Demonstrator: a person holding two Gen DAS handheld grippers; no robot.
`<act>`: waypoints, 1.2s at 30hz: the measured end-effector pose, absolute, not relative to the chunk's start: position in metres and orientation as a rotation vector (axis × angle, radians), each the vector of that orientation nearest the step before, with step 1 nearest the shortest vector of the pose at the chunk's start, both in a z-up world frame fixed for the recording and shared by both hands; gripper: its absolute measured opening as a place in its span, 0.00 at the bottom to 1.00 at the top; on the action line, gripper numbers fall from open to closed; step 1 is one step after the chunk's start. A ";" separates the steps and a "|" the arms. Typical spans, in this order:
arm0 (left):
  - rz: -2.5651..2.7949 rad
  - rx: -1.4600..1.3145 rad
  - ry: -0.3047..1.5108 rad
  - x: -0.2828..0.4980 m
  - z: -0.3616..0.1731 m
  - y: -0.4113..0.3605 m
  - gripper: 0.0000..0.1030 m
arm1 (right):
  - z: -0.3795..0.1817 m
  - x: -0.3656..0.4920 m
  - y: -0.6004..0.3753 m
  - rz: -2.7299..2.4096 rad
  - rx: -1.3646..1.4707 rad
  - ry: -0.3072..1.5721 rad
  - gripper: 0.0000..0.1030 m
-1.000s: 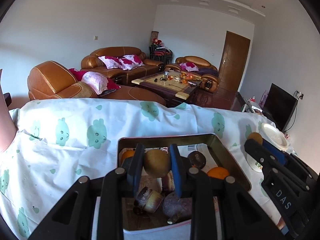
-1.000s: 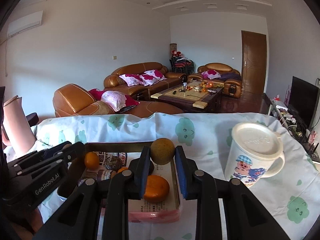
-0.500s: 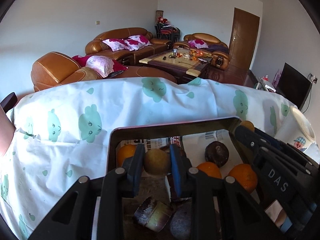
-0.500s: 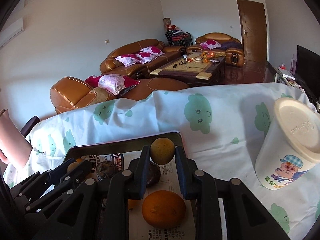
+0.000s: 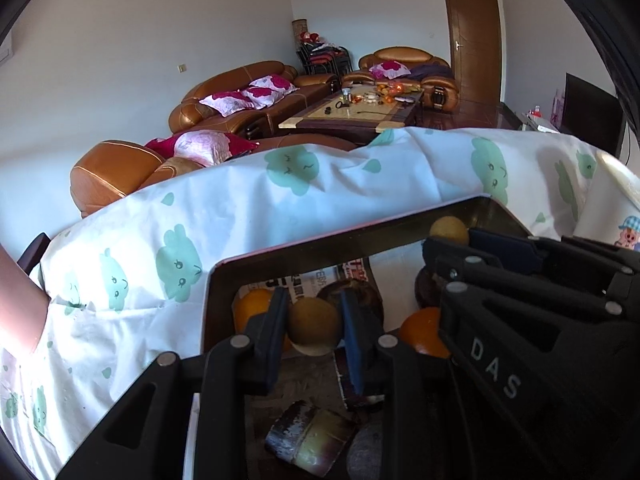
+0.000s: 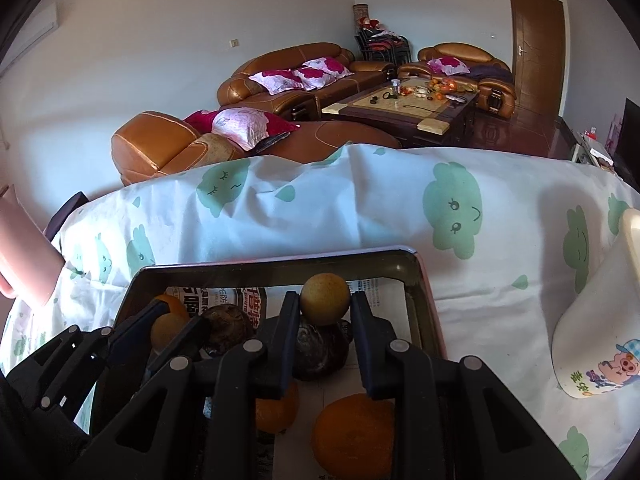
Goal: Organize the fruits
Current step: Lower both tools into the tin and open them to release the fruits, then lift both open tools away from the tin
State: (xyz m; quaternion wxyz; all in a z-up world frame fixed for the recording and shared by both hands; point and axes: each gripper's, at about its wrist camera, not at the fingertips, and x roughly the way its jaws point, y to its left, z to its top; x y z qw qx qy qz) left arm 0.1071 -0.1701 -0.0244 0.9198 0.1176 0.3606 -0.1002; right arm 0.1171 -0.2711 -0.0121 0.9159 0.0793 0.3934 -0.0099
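Observation:
A dark metal tray (image 5: 360,236) (image 6: 280,266) lined with newspaper lies on the cloud-print cloth. It holds oranges (image 6: 354,436) (image 5: 420,332), dark brown fruits (image 6: 320,352) and a cut purple-and-yellow piece (image 5: 312,436). My left gripper (image 5: 314,312) (image 6: 180,316) hangs low over the tray's left part, pads against a small yellow-brown fruit (image 5: 314,328); its jaws are opening. My right gripper (image 6: 325,300) (image 5: 452,240) hangs over the far right part with a second yellow-brown fruit (image 6: 325,298) at its tips; its jaws are opening too.
A white lidded cartoon mug (image 6: 596,340) stands on the cloth right of the tray. A pink object (image 6: 24,264) stands at the far left. Behind the table are brown leather sofas (image 6: 280,76) and a coffee table (image 6: 404,108).
Both grippers have come down and forward over the tray, each still carrying its yellow-brown fruit. The tray now fills more of both views and the right gripper sits closer beside the left.

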 end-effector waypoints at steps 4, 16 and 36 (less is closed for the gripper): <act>-0.221 0.233 0.752 0.105 -0.021 -0.170 0.55 | -0.011 0.110 -0.275 0.053 0.216 0.783 0.51; -0.212 0.167 0.798 0.107 -0.011 -0.157 1.00 | 0.000 0.079 -0.293 0.016 0.374 0.653 0.65; -0.208 -0.086 0.870 0.087 -0.033 -0.124 1.00 | 0.012 0.036 -0.271 -0.231 0.158 0.462 0.82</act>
